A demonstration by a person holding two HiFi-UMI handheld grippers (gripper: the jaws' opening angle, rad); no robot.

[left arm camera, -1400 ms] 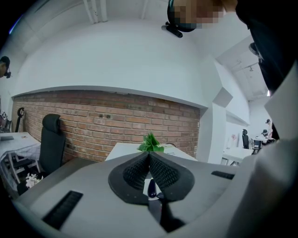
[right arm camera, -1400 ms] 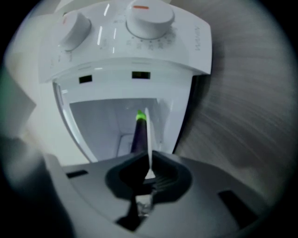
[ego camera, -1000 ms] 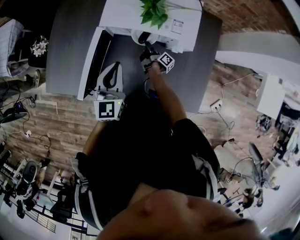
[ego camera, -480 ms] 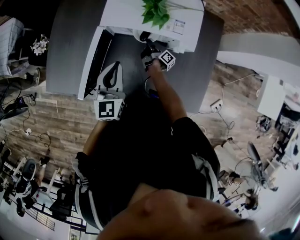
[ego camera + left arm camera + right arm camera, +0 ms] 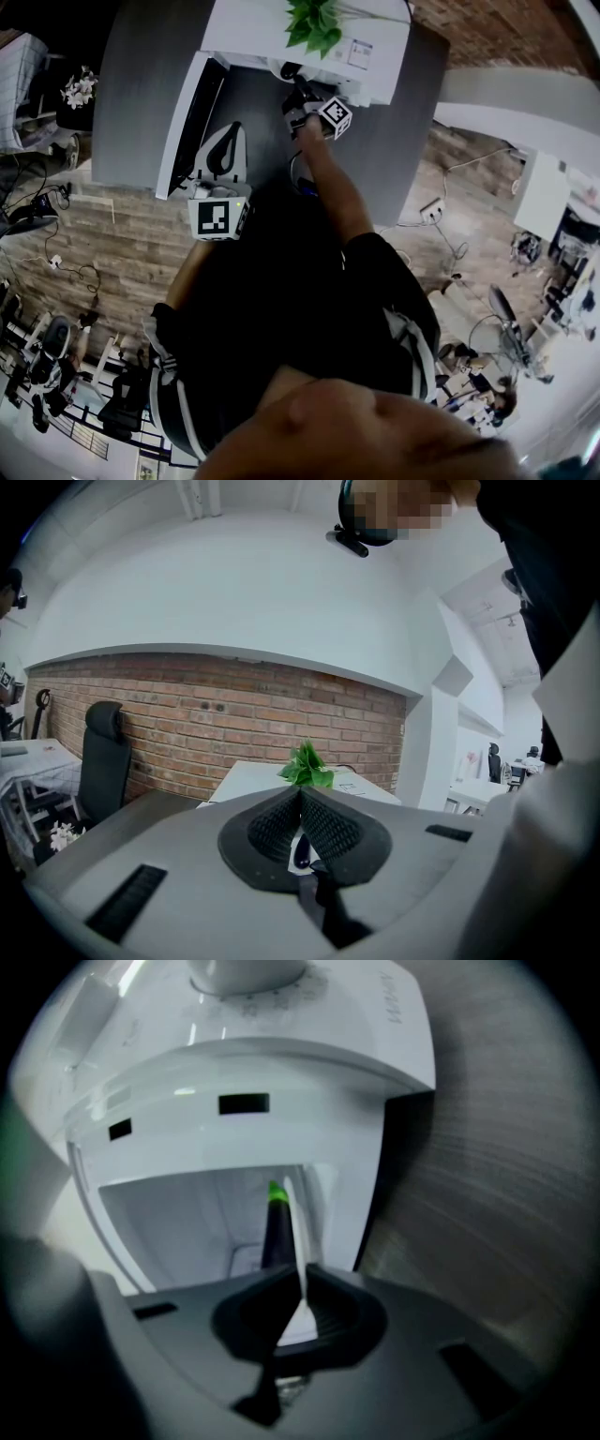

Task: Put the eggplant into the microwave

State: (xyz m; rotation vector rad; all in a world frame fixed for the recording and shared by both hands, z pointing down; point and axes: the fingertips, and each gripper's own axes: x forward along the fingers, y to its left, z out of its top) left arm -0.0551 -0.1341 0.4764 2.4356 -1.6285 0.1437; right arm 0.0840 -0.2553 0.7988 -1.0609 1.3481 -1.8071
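The white microwave (image 5: 246, 36) stands at the back of the grey table (image 5: 141, 84), and its door (image 5: 186, 122) is swung open to the left. My right gripper (image 5: 293, 92) is at the mouth of the oven and is shut on the eggplant (image 5: 275, 1230). The eggplant is dark and slim with a green tip, and it points into the white cavity (image 5: 173, 1222). In the right gripper view the microwave (image 5: 253, 1063) fills the frame. My left gripper (image 5: 225, 136) hovers in front of the open door with its jaws shut on nothing.
A green potted plant (image 5: 309, 23) sits on top of the microwave, also seen in the left gripper view as the plant (image 5: 306, 765) before a brick wall. Office chairs and cables lie on the wood floor (image 5: 103, 244) around the table.
My right gripper has moved a little further toward the microwave opening with the eggplant. The left gripper has stayed where it was.
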